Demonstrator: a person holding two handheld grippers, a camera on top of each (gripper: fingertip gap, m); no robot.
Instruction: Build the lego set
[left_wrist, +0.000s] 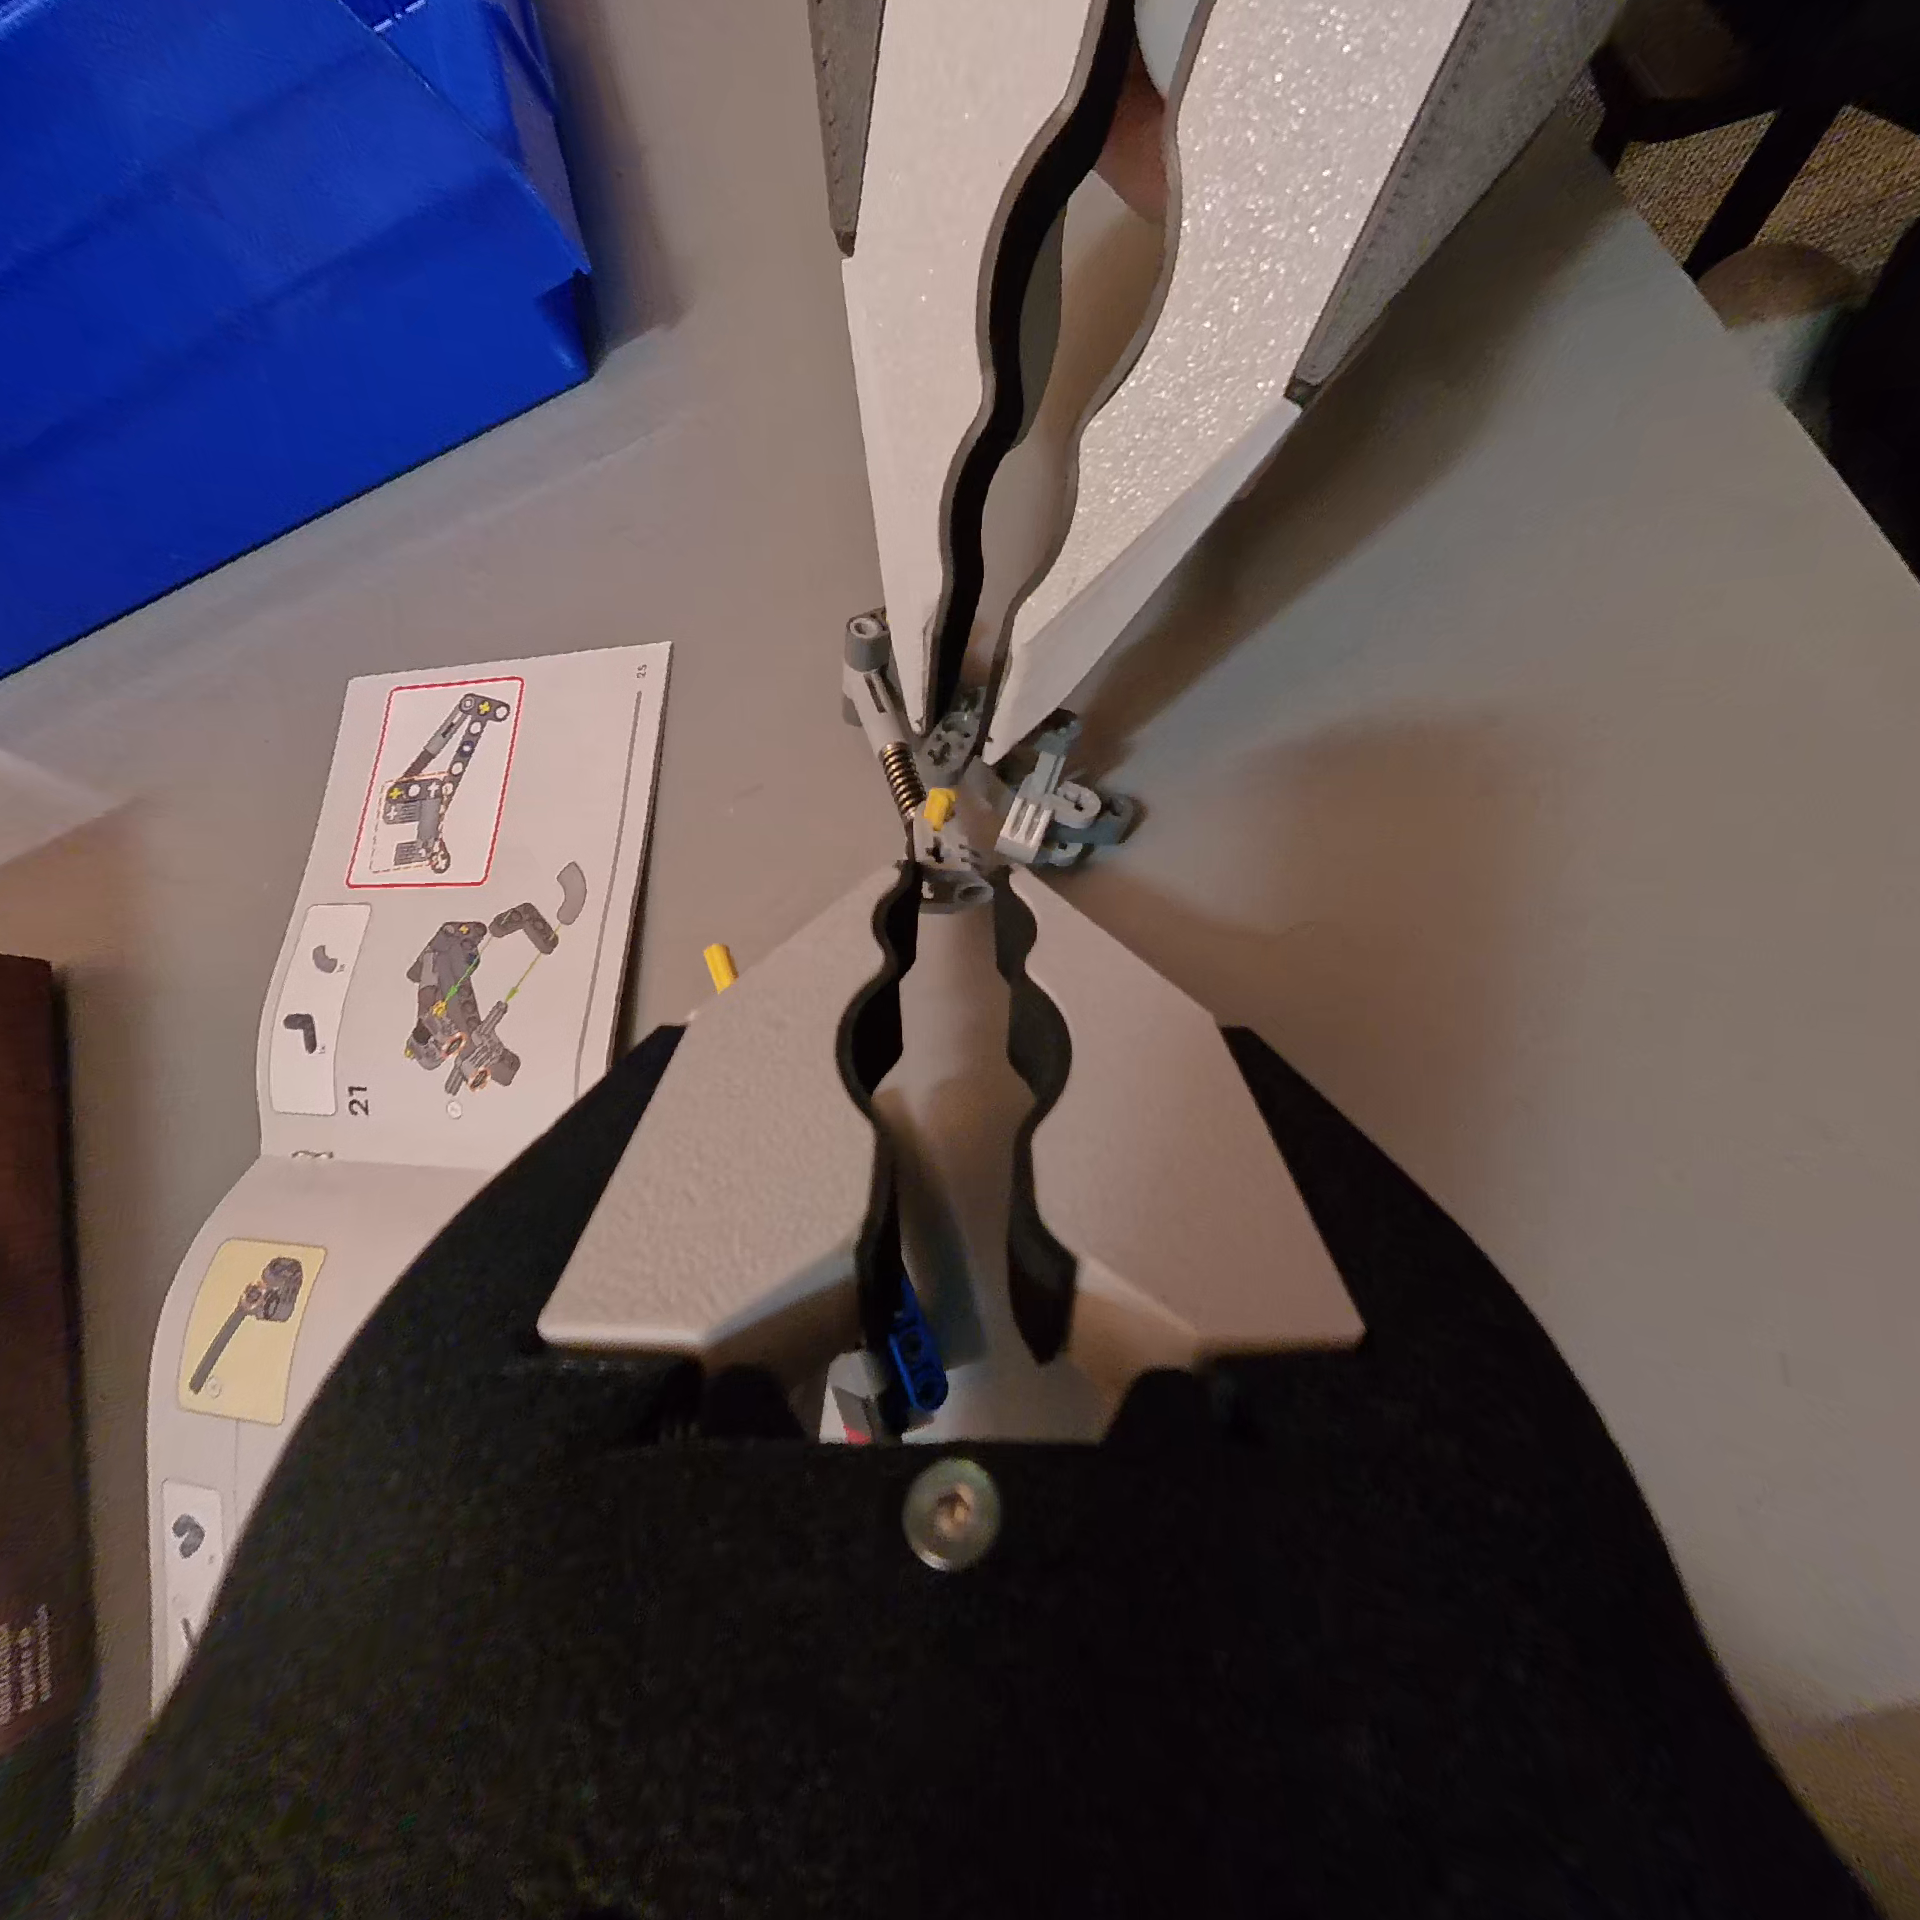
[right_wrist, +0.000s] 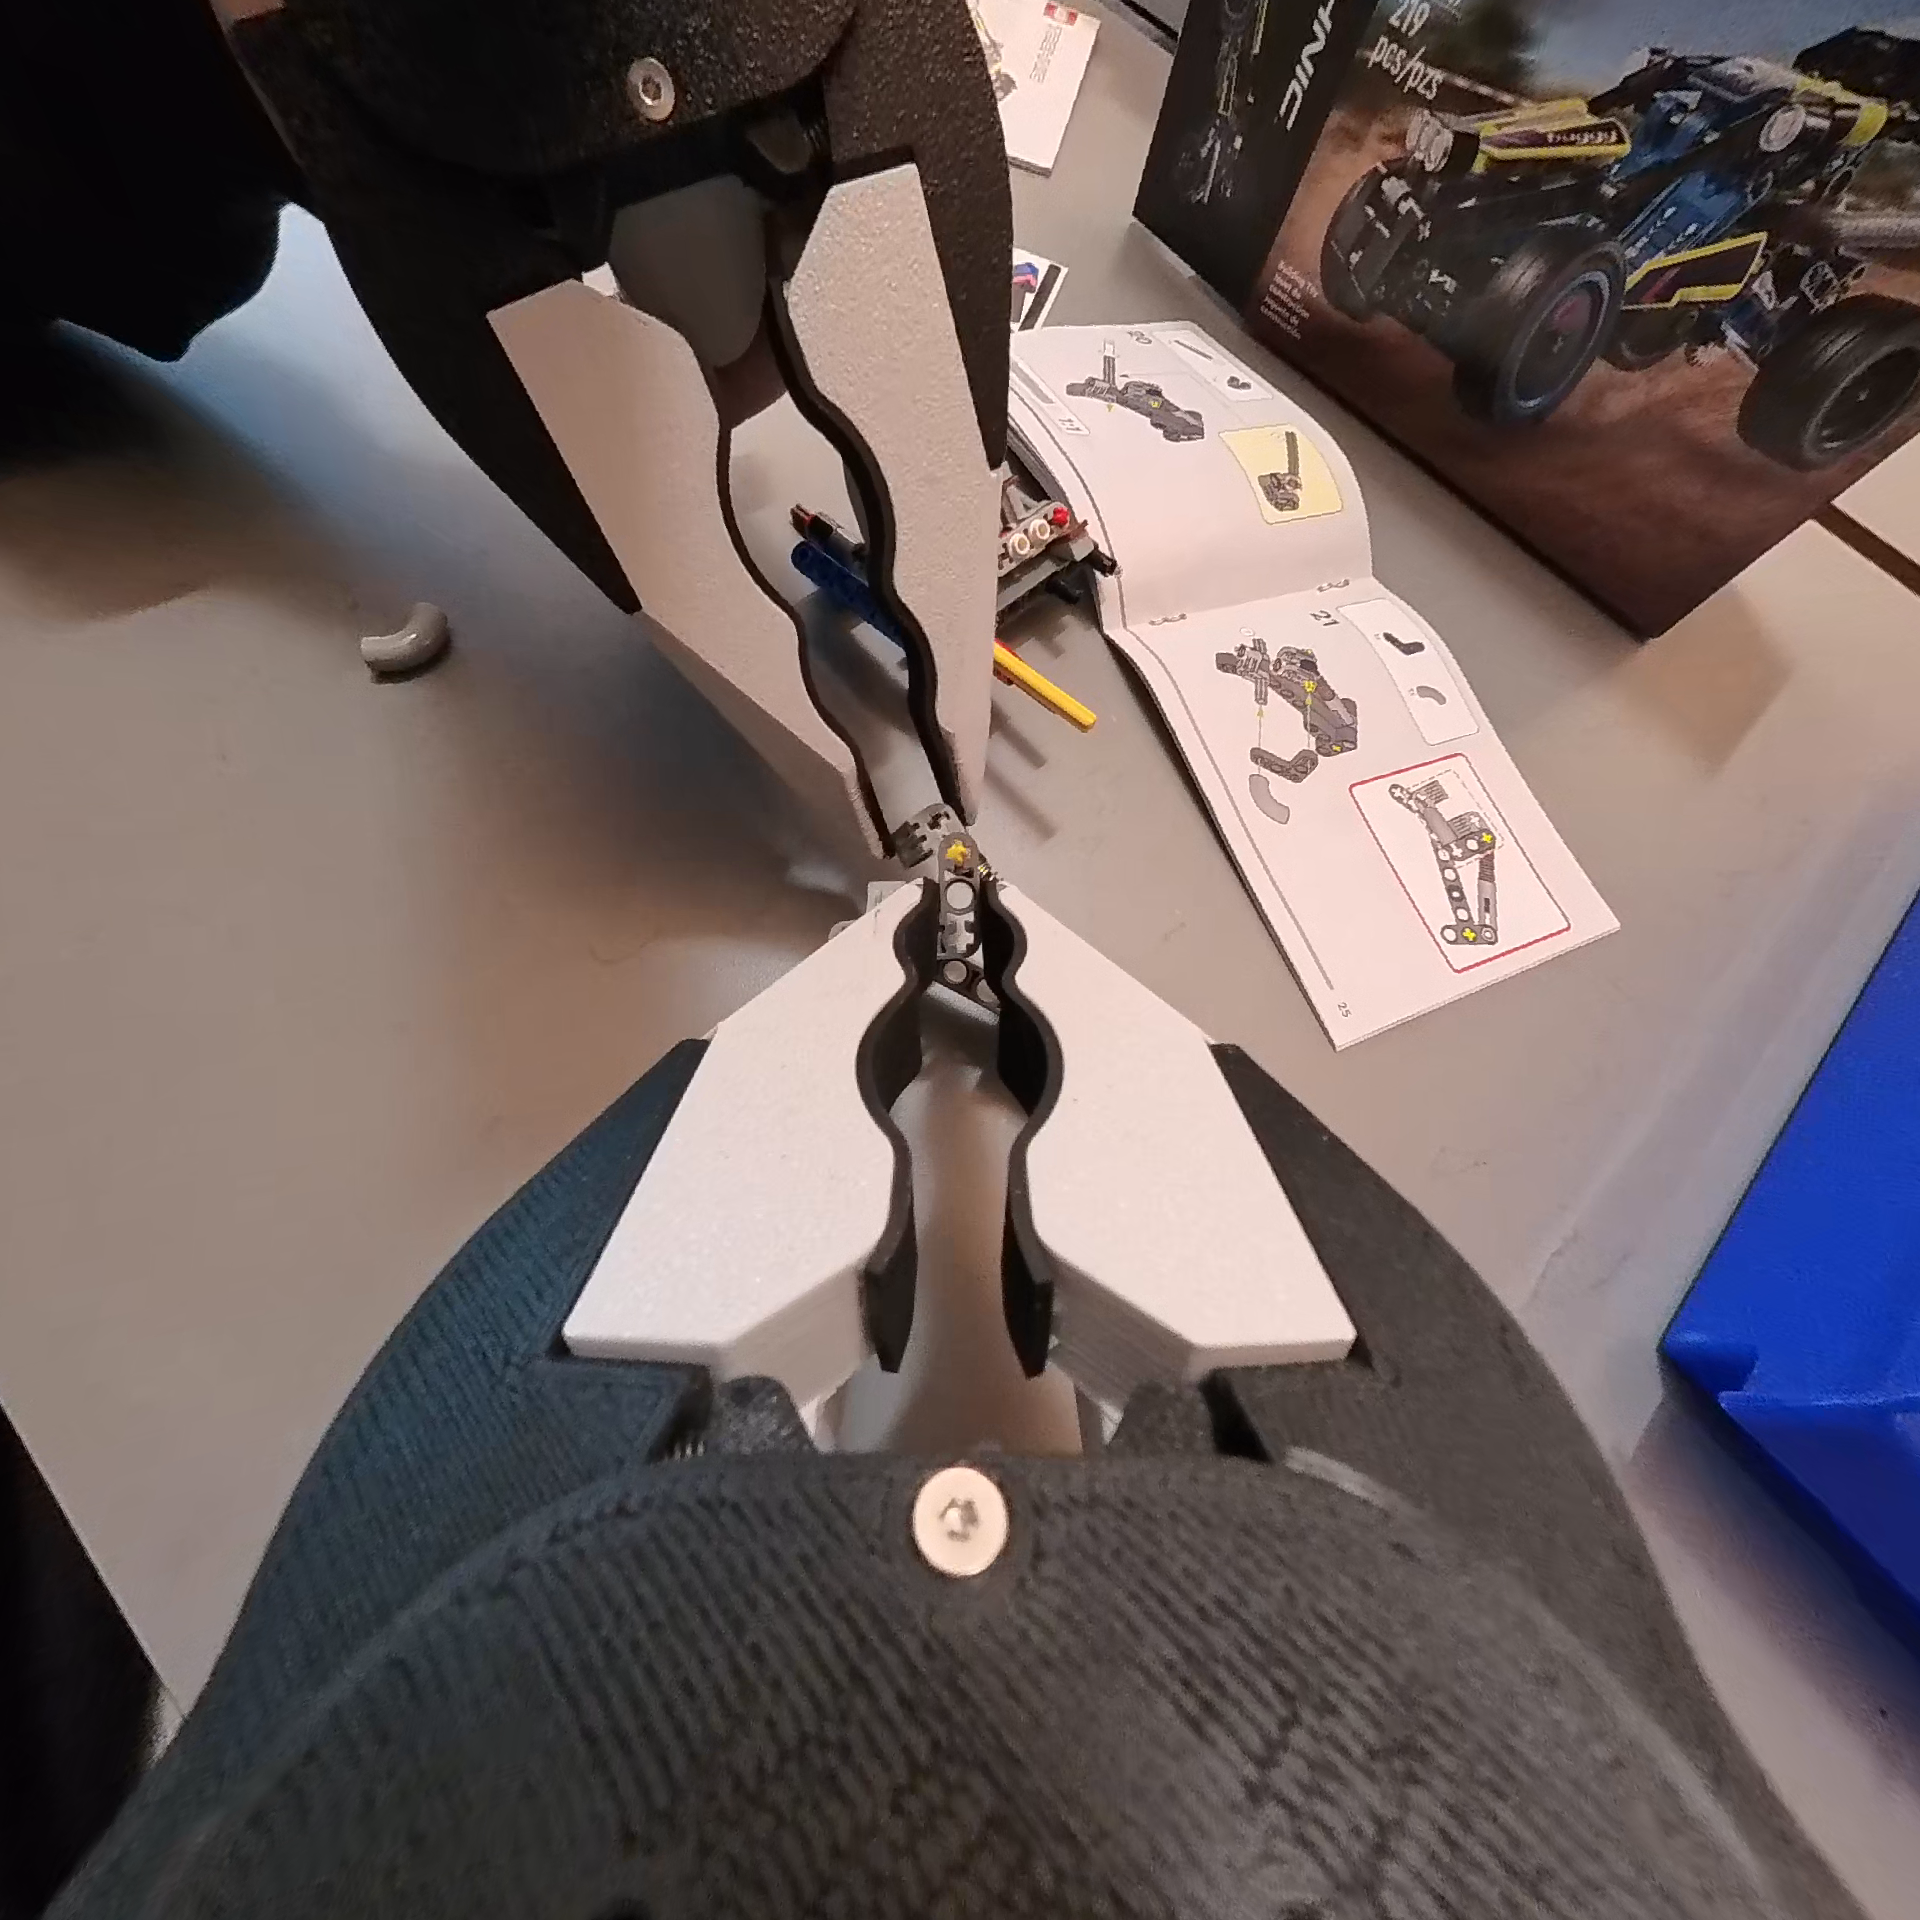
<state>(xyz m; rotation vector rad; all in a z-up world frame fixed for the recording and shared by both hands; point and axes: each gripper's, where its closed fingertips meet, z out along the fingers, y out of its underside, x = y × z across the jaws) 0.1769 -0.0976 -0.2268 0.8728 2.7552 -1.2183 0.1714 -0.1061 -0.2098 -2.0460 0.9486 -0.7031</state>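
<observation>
Left wrist view puts the small grey lego assembly at frame centre: light and dark grey beams, a coiled metal spring and a yellow pin. My left gripper comes up from the bottom and my right gripper comes down from the top. Both sets of jaws are pinched on it, tip to tip, the left on the lower grey end, the right on the upper end. It is held above the pale grey surface.

In the right wrist view, the right gripper clamps a dark grey beam with holes, and the left gripper holds the adjoining piece.

The open instruction booklet lies left of centre and a blue plastic bin fills the upper left. The surface to the right is bare up to its edge at upper right. In the right wrist view, the printed set box stands at upper right.
</observation>
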